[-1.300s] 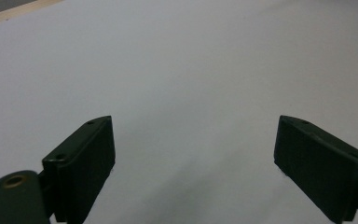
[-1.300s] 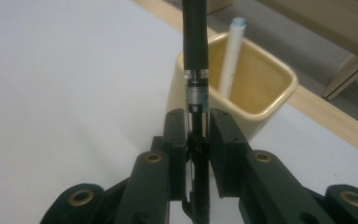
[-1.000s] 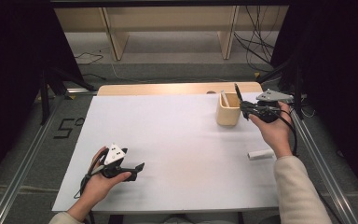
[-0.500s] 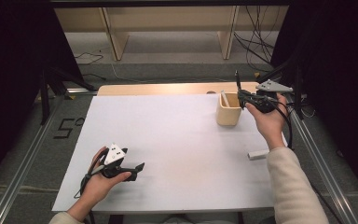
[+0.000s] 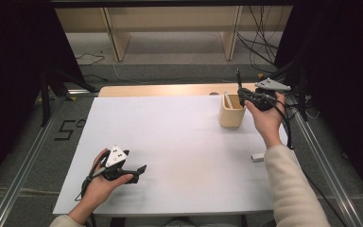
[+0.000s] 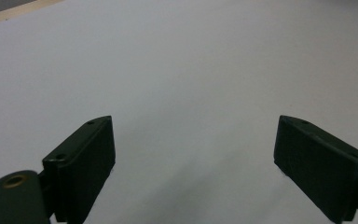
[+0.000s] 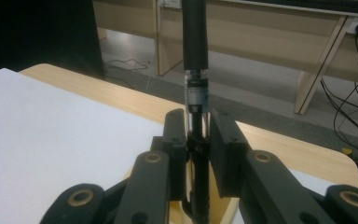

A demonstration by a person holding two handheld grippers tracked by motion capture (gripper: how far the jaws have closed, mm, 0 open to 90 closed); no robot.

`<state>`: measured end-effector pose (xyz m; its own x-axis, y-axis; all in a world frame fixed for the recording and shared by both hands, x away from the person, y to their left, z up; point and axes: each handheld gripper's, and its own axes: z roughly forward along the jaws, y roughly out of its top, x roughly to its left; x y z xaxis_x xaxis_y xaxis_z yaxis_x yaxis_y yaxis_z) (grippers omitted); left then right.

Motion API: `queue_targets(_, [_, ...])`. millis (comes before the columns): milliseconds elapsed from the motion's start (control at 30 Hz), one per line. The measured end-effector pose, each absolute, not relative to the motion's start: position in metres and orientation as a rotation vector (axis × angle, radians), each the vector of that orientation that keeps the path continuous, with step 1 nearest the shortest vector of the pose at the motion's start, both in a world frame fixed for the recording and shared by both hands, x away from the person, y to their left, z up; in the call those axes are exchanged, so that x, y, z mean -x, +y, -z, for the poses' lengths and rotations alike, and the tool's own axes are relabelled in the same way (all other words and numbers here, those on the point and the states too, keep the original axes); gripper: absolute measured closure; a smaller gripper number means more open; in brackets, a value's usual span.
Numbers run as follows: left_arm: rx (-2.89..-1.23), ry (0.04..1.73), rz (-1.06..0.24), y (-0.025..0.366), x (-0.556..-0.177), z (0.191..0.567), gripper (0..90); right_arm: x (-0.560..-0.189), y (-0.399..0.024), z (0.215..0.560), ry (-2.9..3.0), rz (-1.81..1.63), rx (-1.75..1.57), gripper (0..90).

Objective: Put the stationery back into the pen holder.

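The white table [image 5: 179, 151] spreads under both hands, with a strip of bare wood along its far edge beyond the right tongs. On it, just beside and a little below the right tongs [image 5: 239, 91] toward the left tongs' side, stands a beige holder cup [image 5: 231, 112] with a pale stick-like thing [image 5: 228, 100] leaning inside it. The right tongs, held up off the table in the person's right hand [image 5: 264, 118], are closed most of the way and clamp a dark pen [image 7: 195, 56] between their pads; in the right gripper view the pen stands upright through the narrow gap, its black upper barrel rising well above the jaw tips, a labelled clear section just over them and its lower end running down behind the linkage. In the high view the pen [image 5: 238, 78] pokes up from the tongs, above the cup's rim on its side nearest the hand; whether its lower end touches the cup cannot be told. The left tongs [image 5: 139, 169] rest low at the near side of the table in the left hand [image 5: 101, 182], well apart from the cup; their jaws stand wide apart with bare white table between them, gripping nothing. A small white block [image 5: 257, 157] lies on the table near the right forearm, behind the right tongs.
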<state>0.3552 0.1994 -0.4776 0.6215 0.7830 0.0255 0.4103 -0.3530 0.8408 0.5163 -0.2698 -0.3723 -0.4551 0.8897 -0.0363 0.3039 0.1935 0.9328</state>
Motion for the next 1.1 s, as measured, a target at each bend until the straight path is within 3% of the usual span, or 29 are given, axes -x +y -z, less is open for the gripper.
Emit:
queue_targets(867, [-1.985, 0.937, -0.546, 0.200, -0.355, 0.478, 12.3, -0.525, -0.268, 0.386, 1.886, -1.192, -1.148, 77.1])
queue_targets(1100, [-1.983, 0.939, -0.547, 0.200, -0.355, 0.477, 12.3, -0.521, -0.267, 0.388, 1.916, -1.186, -1.158, 65.9])
